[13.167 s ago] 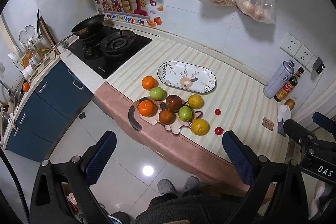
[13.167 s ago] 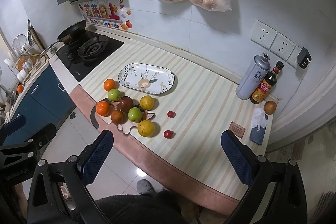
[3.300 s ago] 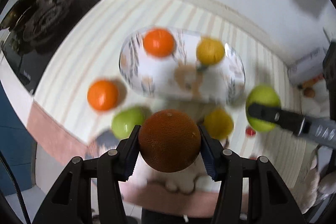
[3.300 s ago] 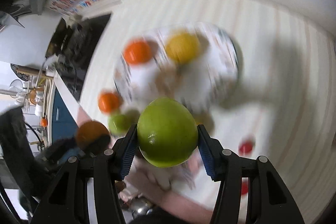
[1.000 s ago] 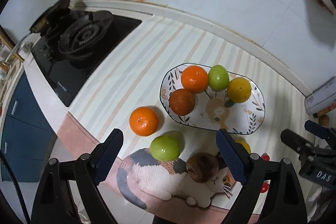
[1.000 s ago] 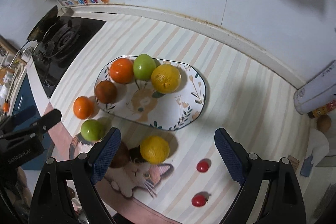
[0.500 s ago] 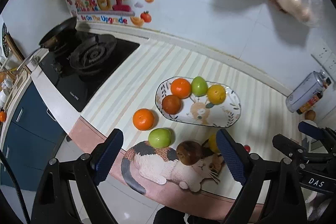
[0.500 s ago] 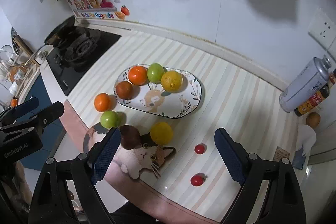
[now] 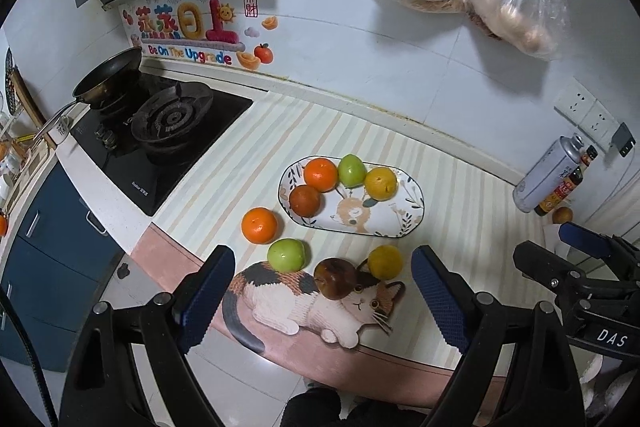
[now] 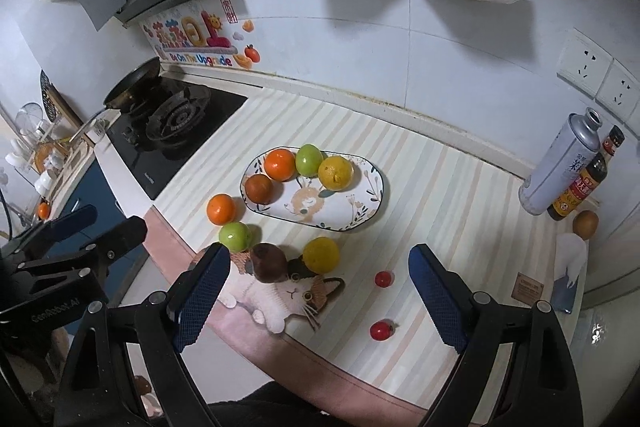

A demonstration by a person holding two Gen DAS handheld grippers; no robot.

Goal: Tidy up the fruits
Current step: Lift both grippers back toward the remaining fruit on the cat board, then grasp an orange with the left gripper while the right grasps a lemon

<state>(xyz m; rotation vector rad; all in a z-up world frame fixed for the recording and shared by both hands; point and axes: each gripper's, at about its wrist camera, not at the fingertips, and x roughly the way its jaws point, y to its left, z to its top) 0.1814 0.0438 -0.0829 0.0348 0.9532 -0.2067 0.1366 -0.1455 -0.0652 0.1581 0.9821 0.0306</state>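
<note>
Both grippers hang high above the striped surface (image 9: 460, 227), angled down at it, and neither has anything in it. The left gripper (image 9: 320, 299) has its blue pads spread wide with only air between them, and the right gripper (image 10: 318, 295) stands the same way, jaws wide and empty.

The oval plate (image 9: 408, 203) holds 4 fruits bunched at its left end: an orange (image 9: 320, 174), a green apple (image 9: 352, 169), a yellow citrus (image 9: 381, 183) and a darker brownish orange (image 9: 305, 200). The right half of the plate is bare (room enough, I would judge, for most of what is left).

4 bigger fruits sit off the plate on its near side: a loose orange (image 9: 259, 225) just beside the plate's left end, a second green apple (image 9: 286, 255) at the edge of the cat-shaped mat (image 9: 288, 303), a dark red apple (image 9: 335, 277) on the mat, and a second yellow citrus (image 9: 385, 261) at the cat's ear. 2 small red tomatoes (image 10: 383, 279) lie further right, well apart from the rest.

To my eye this is the gap between 2 rounds of carrying: half the big fruit is plated and the hands are free. The next move calls for each gripper to drop onto a fruit of its own, centre it between the pads and close gently (round fruit rolls if nudged from 1 side), then set it on the plate's bare half.
</note>
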